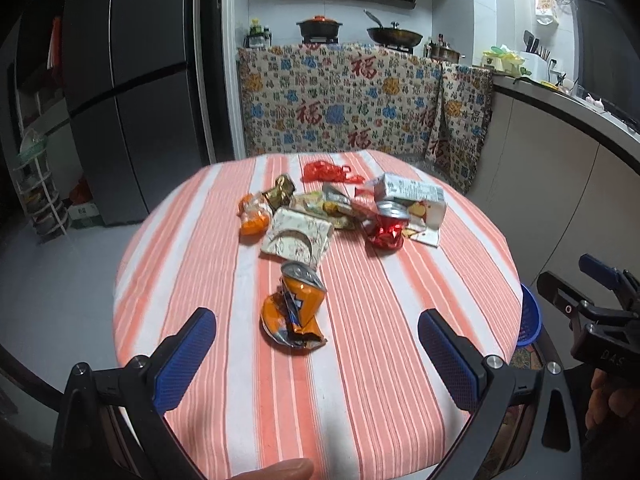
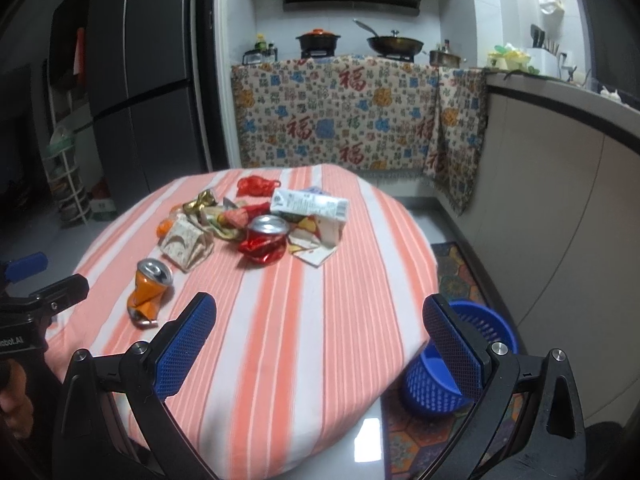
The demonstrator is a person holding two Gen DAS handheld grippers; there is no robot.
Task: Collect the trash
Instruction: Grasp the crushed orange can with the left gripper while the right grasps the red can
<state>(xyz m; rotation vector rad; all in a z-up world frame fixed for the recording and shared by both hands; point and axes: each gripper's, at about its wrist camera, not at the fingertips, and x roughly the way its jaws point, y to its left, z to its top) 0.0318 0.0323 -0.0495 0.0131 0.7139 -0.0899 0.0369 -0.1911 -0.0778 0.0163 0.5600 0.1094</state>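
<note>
A crushed orange can [image 1: 294,306] lies on the striped round table [image 1: 360,380], just ahead of my open, empty left gripper [image 1: 316,344]; it also shows in the right wrist view [image 2: 149,294]. Behind it lies a pile of trash: a crushed red can [image 1: 388,226] [image 2: 265,240], a white carton [image 1: 416,198] [image 2: 310,210], a flattened patterned box [image 1: 298,236] [image 2: 186,244], wrappers and a red plastic bag [image 1: 328,172]. My right gripper [image 2: 320,344] is open and empty over the table's near right edge. A blue mesh bin [image 2: 452,364] stands on the floor to the right.
A fridge [image 1: 132,92] stands at the left. A cloth-draped counter [image 1: 344,96] with a stove and pans is behind the table. A kitchen counter [image 2: 560,152] runs along the right. A patterned mat [image 2: 456,272] lies under the bin.
</note>
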